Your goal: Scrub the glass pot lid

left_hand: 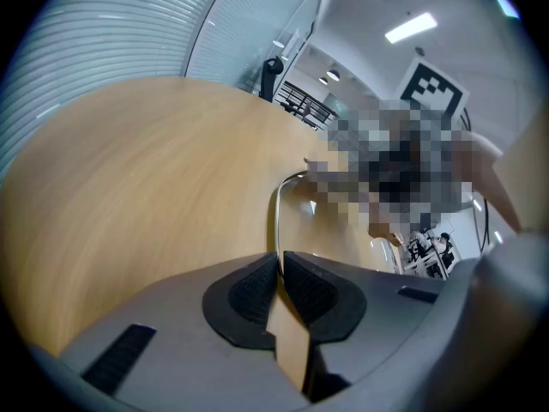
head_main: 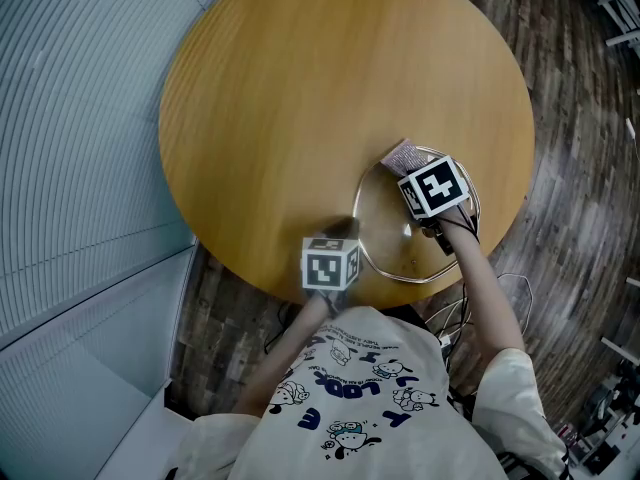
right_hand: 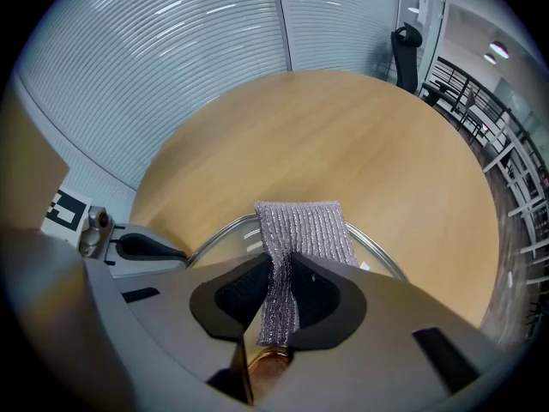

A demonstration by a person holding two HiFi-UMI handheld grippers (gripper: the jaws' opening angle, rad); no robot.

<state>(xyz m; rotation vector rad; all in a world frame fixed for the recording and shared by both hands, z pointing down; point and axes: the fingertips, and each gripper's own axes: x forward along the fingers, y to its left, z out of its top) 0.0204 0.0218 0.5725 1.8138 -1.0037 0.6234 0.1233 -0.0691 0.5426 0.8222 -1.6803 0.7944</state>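
left gripper (left_hand: 280, 273) nips the glass pot lid (left_hand: 280, 213) rim so i steady it. right gripper (right_hand: 285, 286) clamps the scrub pad (right_hand: 302, 226).

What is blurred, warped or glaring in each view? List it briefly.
Head view: the left gripper is motion-smeared, the right gripper crisp; the glass lid shows little beyond its rim. Left gripper view: a mosaic patch covers the middle right, ceiling lights glare. Right gripper view: fisheye bows the table edge; the scrub pad is sharp.
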